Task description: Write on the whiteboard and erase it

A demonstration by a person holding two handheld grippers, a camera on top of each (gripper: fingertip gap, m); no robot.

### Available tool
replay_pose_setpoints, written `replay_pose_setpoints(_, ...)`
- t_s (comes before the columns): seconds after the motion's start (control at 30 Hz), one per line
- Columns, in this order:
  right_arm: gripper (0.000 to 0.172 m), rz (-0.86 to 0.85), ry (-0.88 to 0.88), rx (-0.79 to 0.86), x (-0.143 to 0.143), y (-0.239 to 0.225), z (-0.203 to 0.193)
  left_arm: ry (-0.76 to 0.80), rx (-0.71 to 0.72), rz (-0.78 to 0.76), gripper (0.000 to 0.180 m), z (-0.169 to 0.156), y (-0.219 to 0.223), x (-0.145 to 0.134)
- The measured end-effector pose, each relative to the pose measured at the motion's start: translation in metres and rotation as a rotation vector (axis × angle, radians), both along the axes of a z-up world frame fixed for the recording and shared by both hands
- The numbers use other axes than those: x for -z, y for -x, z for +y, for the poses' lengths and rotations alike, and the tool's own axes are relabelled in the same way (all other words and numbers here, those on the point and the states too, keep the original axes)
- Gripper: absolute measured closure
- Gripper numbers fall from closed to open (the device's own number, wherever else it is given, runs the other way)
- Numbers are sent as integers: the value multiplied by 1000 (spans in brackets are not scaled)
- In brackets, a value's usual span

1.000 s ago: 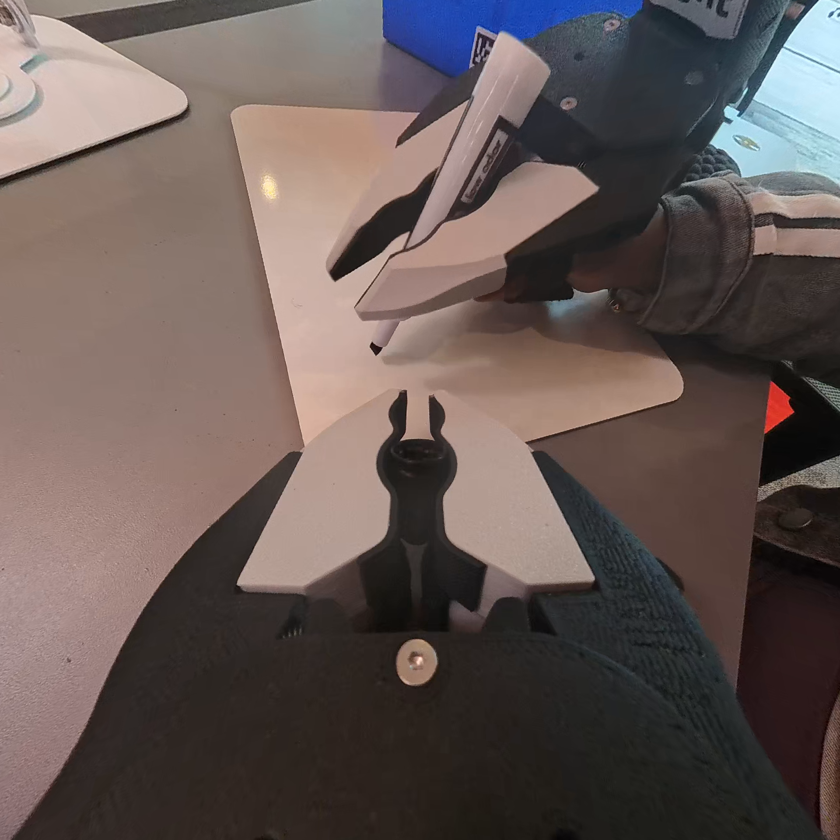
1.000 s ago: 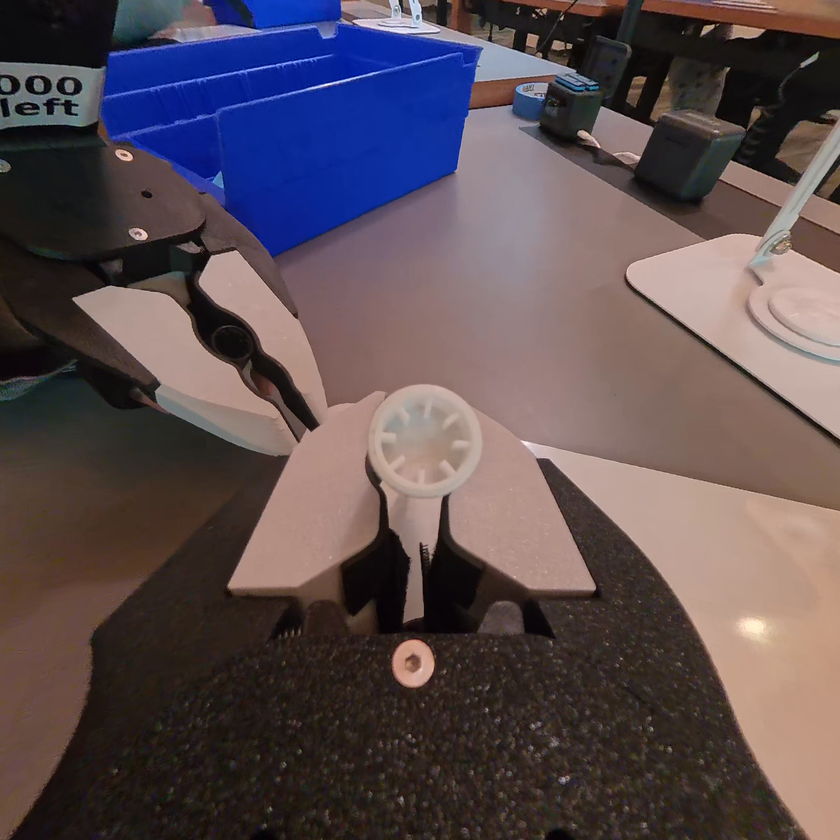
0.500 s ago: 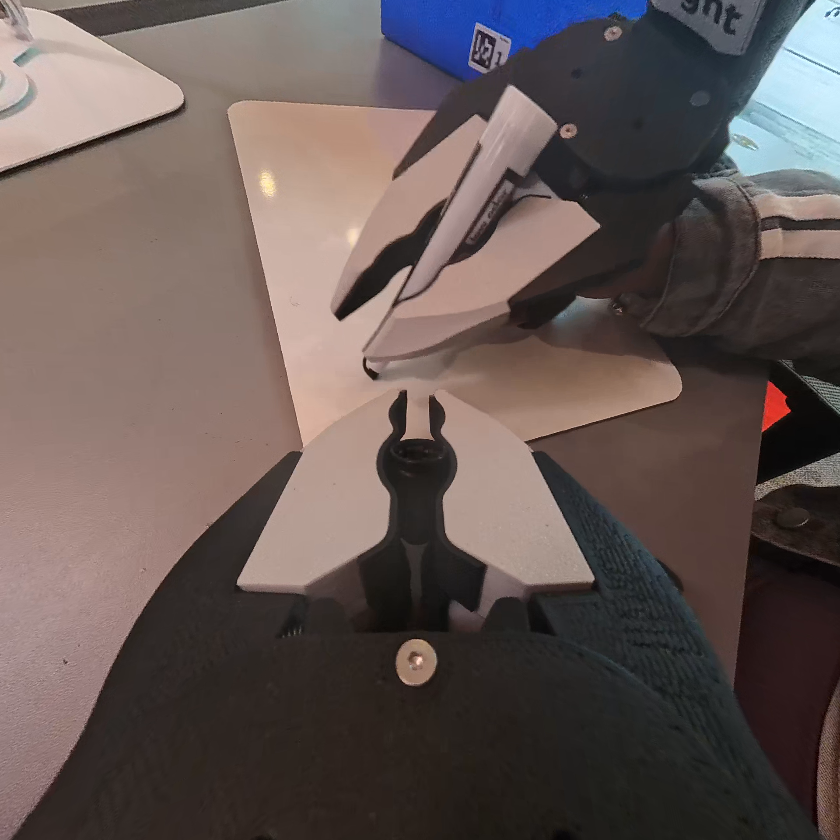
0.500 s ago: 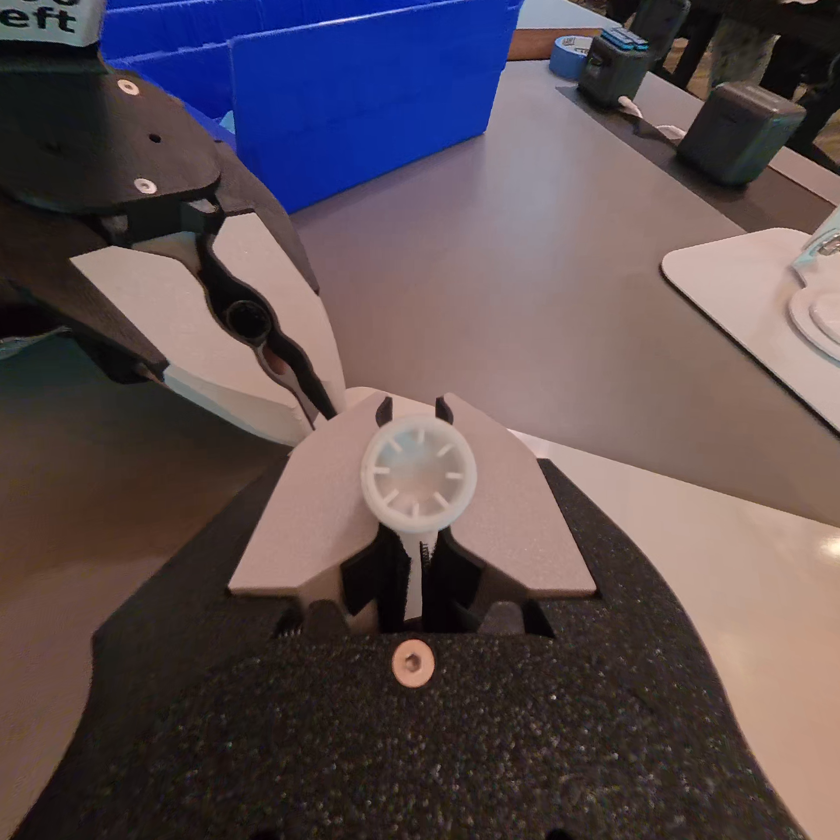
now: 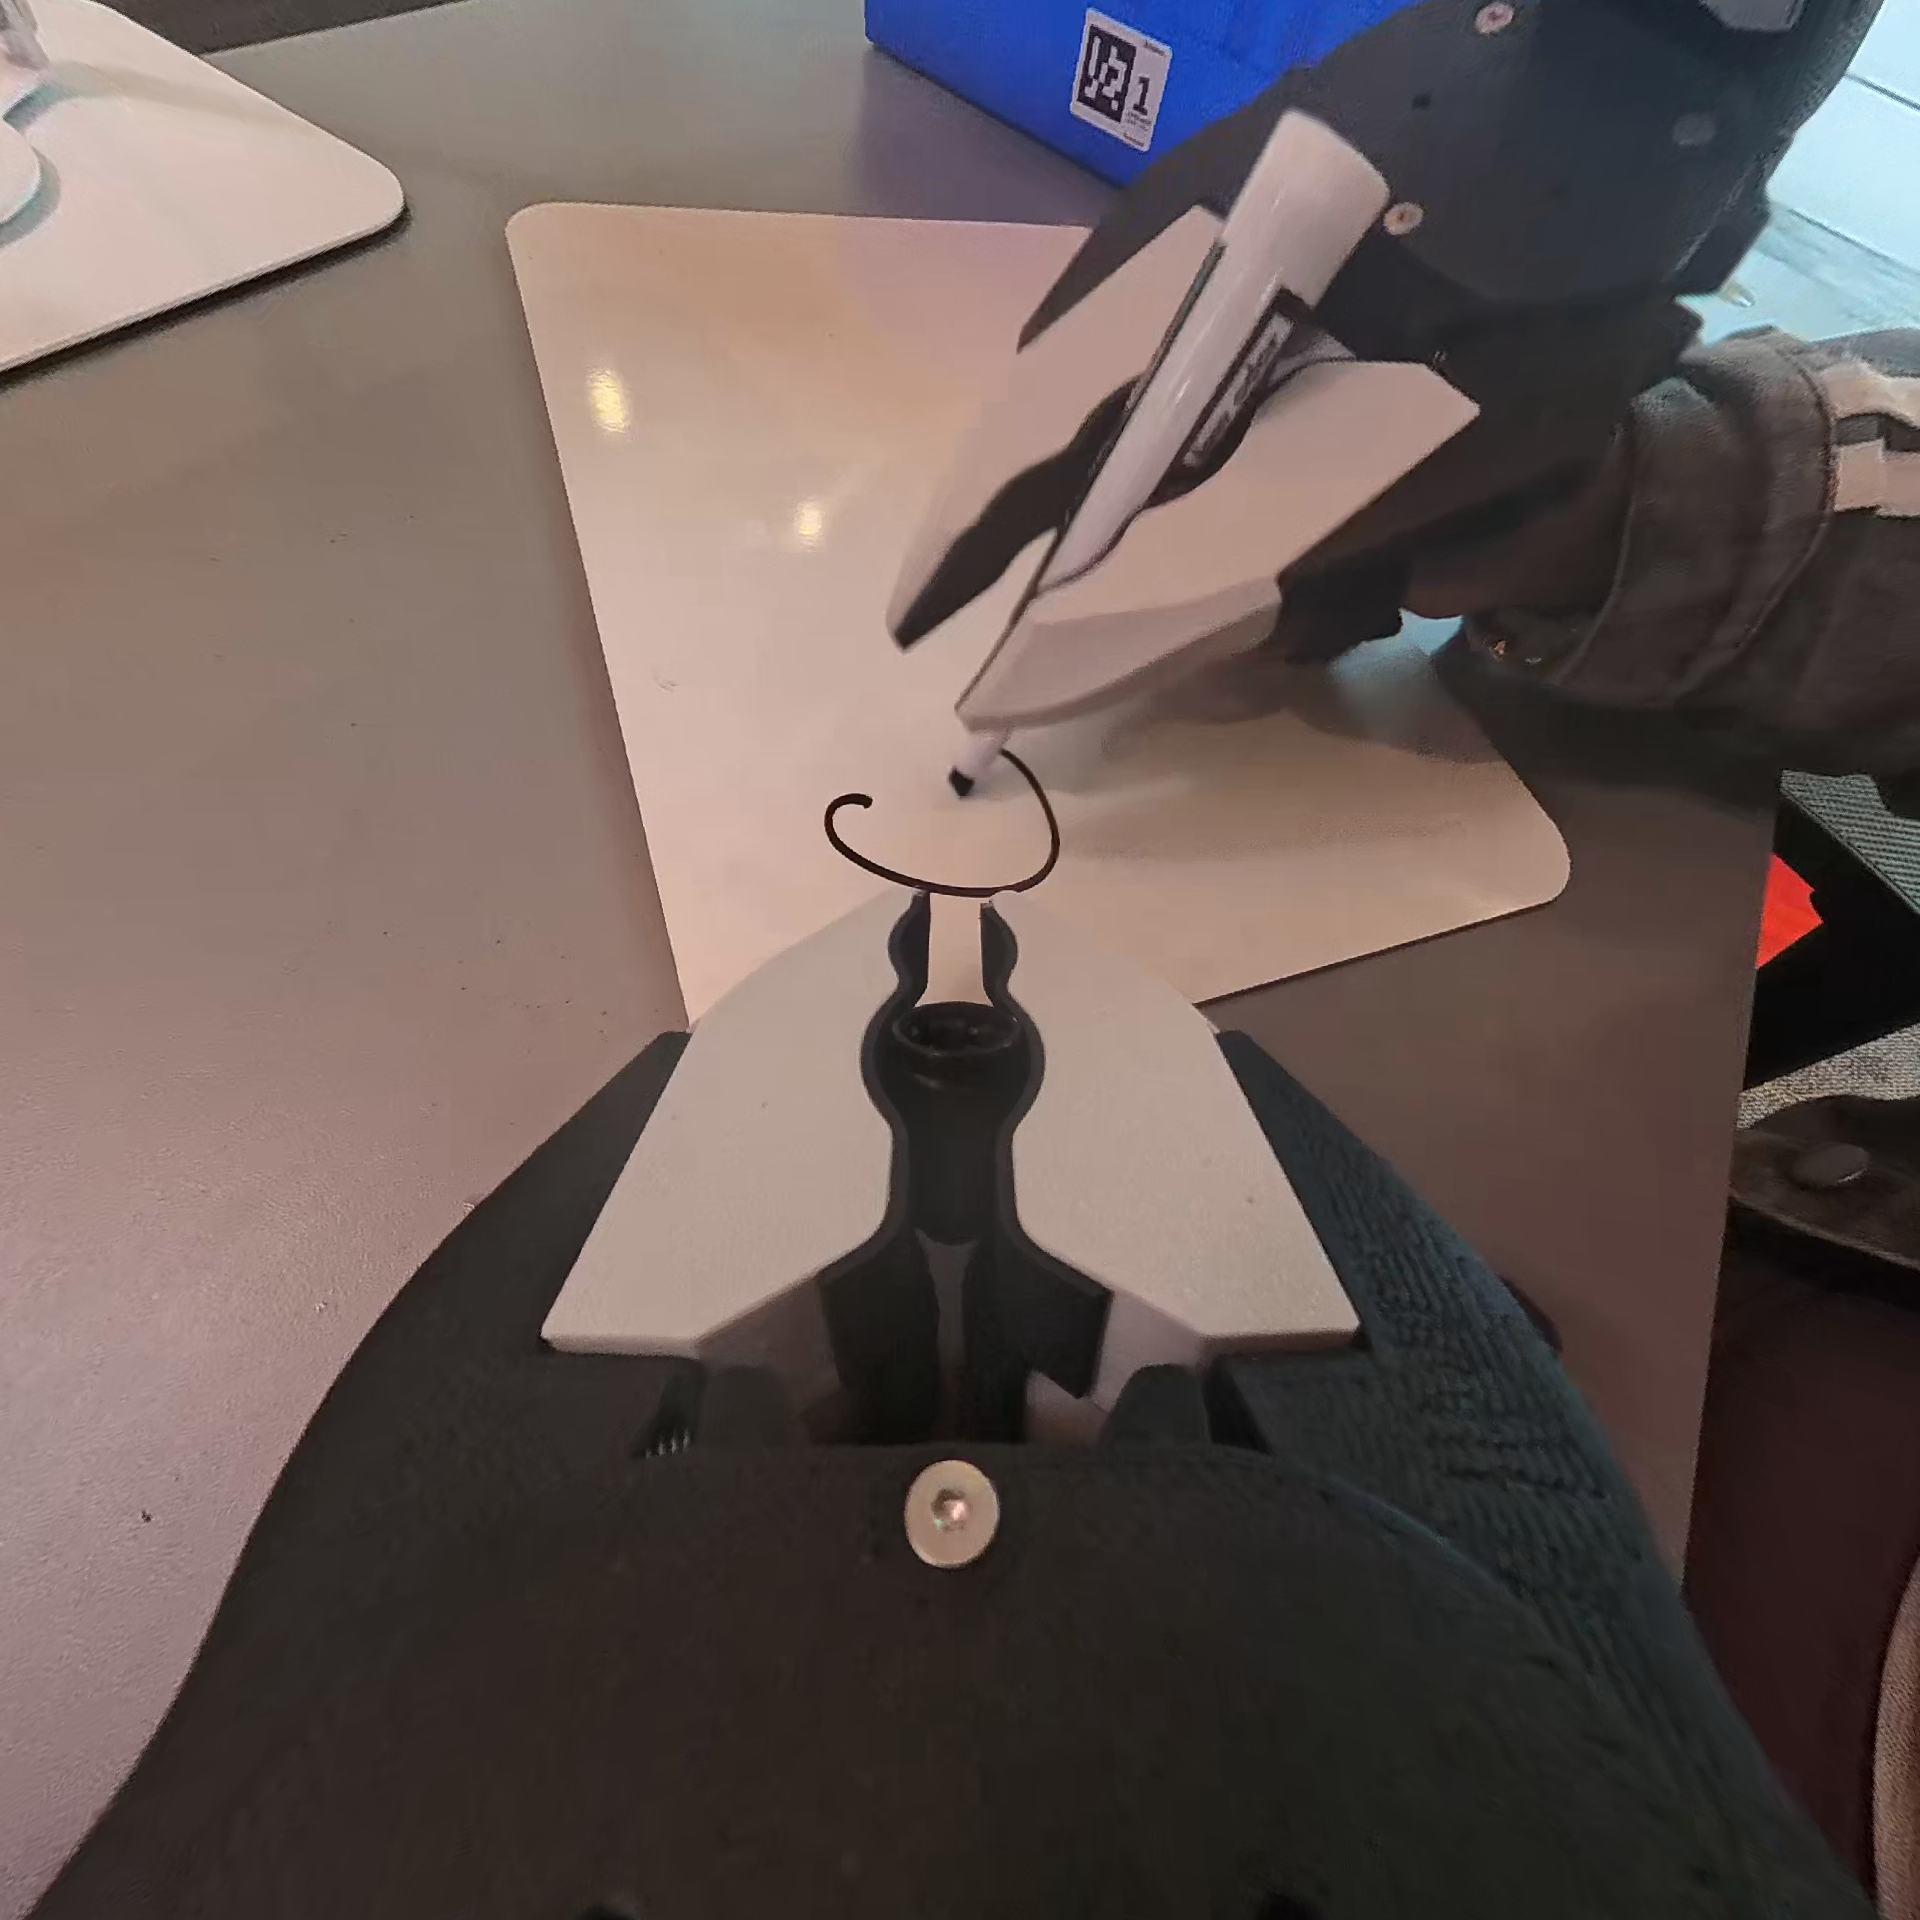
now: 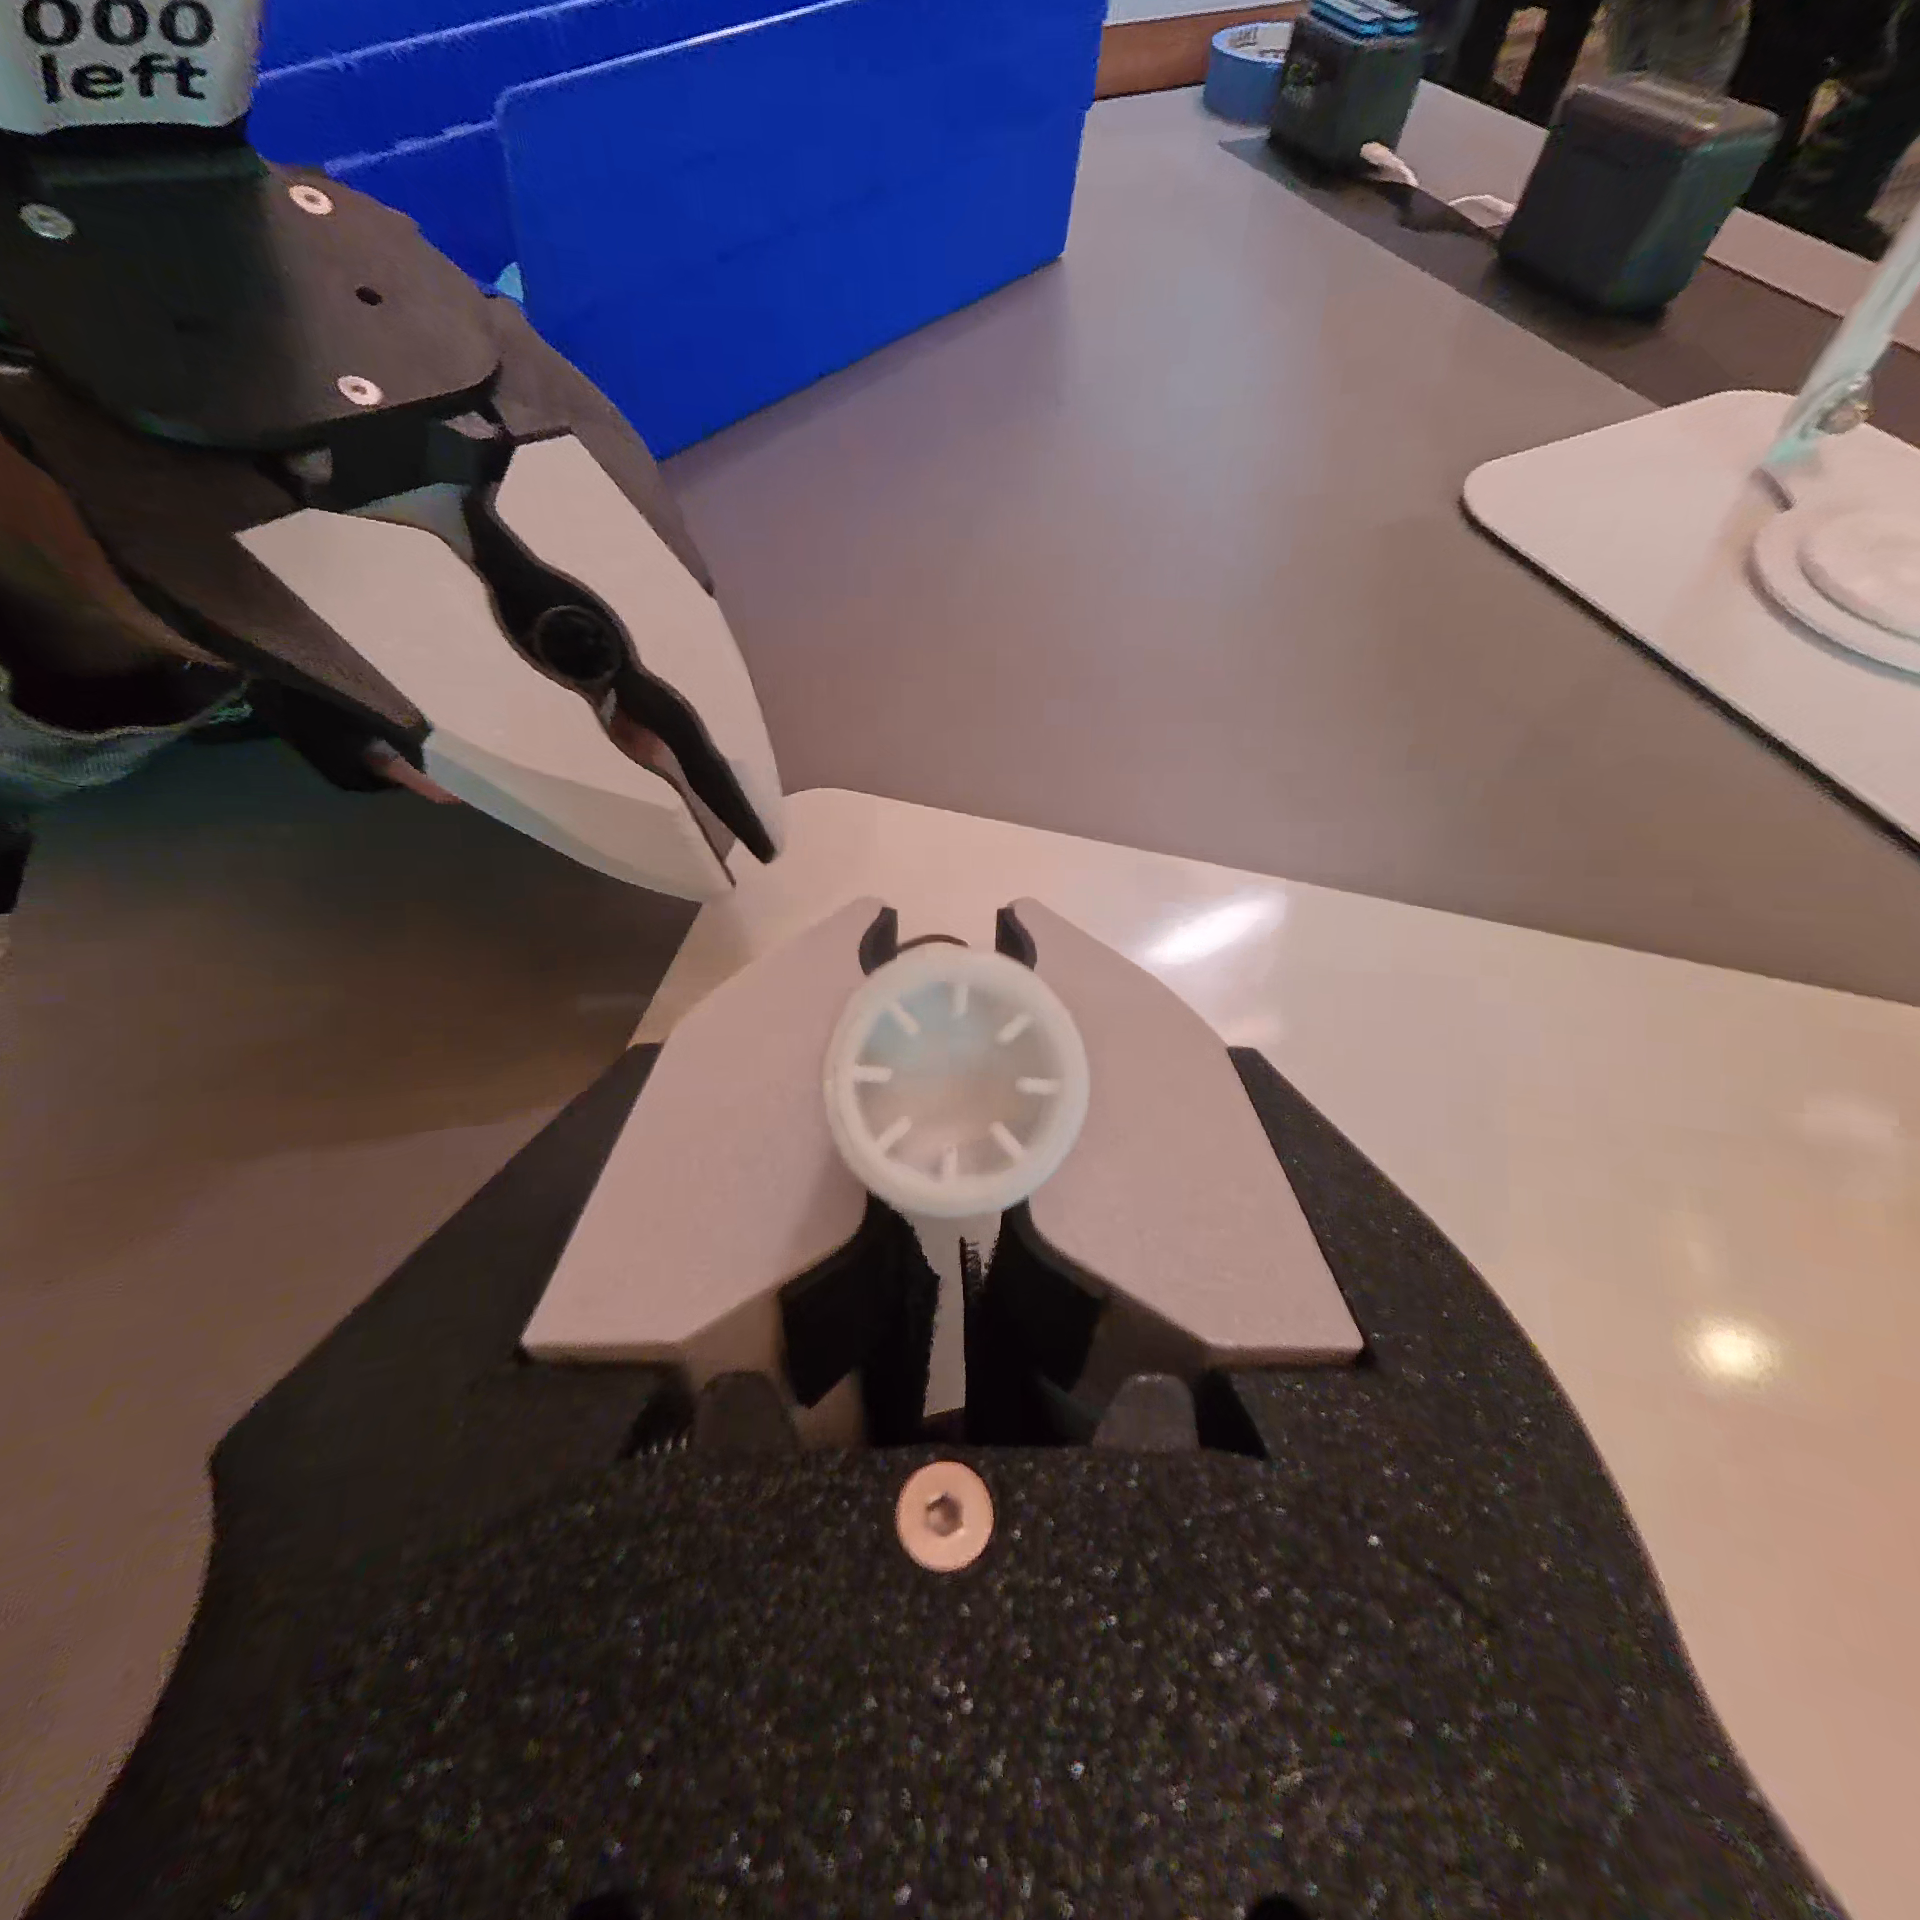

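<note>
Nearest in the left wrist view, the left tongs (image 5: 951, 909) are clamped on a black marker cap (image 5: 951, 1039) seated in the round notch behind the tips; only its open mouth shows, and the tips themselves stand slightly apart over the whiteboard (image 5: 727, 436). The near corner of the whiteboard is hidden under these tongs. Just past the tips a black curved line (image 5: 1039, 831) lies drawn on the board, its near edge cut off by the fingers. Beyond it the right tongs (image 5: 940, 665) grip a white marker (image 5: 1226, 343) between their pads, its black tip touching the board at the end of the line. In the right wrist view the marker's round rear end (image 6: 956, 1081) blocks nearly all of the writing. A sleeve (image 5: 1745, 520) runs off the right edge. Farthest, on the grey counter (image 6: 1195, 468), a blue bin (image 6: 779, 197) is cropped at the top; its contents cannot be made out
</note>
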State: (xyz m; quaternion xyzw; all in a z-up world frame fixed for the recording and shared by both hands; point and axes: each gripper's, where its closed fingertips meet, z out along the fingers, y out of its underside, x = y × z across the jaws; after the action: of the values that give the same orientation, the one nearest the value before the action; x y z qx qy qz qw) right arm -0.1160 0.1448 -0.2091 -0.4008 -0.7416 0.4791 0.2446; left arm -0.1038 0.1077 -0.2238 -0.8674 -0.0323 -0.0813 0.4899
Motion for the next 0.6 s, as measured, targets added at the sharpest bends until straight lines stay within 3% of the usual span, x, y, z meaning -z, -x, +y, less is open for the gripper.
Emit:
replay_pose_setpoints(0.1,153,0,-6,-33,1,0,-9,-1,1,-2,171,0,0,0)
replay_pose_setpoints(0.3,153,73,84,38,-14,22,19,4,10,4,171,0,-1,1)
replay_pose_setpoints(0.6,153,58,-6,29,-6,42,19,9,17,-1,171,0,-2,1)
